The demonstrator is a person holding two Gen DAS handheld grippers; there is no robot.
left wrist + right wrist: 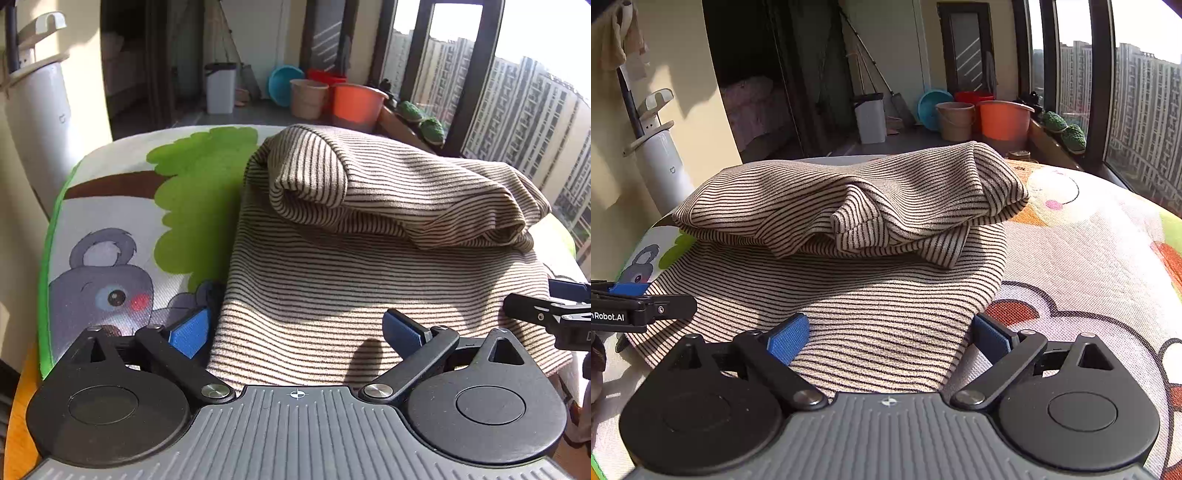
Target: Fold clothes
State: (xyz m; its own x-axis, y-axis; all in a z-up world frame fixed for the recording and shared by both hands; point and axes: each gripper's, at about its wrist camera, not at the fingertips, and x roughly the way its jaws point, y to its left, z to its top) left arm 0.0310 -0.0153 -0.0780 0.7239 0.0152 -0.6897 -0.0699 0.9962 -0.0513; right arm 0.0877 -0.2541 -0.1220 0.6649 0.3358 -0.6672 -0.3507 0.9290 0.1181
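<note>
A beige garment with thin dark stripes [369,266] lies on a cartoon-printed mat [110,229]. Its far part is folded back into a bunched roll over the flat near part. My left gripper [295,332] is open, its blue pads straddling the garment's near left corner. My right gripper [890,338] is open over the garment [879,295], at its near right corner, holding nothing. The right gripper also shows at the right edge of the left wrist view [554,317], and the left gripper at the left edge of the right wrist view [635,306].
The mat [1089,258] covers a round table. Behind it stand a white bin [220,88], coloured buckets [356,105], a white appliance [663,166] at the left wall, and large windows on the right.
</note>
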